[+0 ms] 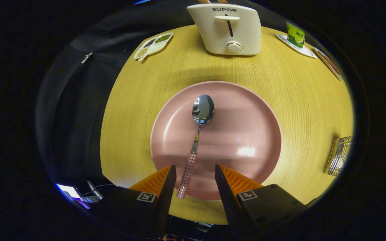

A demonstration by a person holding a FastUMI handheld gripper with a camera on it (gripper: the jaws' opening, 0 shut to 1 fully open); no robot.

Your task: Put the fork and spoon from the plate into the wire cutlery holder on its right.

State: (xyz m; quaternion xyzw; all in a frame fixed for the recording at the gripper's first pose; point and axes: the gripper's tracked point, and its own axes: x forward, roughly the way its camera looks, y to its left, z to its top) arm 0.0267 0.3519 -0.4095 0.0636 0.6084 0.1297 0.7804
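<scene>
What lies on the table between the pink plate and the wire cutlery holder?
Nothing: in the gripper view, bare wooden table separates the pink plate from the wire cutlery holder. The open hand-held gripper straddles the spoon handle.

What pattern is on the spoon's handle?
Red-and-white checks on the spoon handle, in the gripper view, between the open gripper fingers.

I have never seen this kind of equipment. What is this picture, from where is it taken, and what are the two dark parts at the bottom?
A person holds a claw with two fingers; the camera rides on it and looks forward along them. Those dark parts are the fingers, open and holding nothing. Between them lies the checked handle of a spoon, which rests on a pink plate on a wooden table. Beyond the plate stands a toaster. To the plate's right is the wire cutlery holder, with some metal piece already in it.
</scene>
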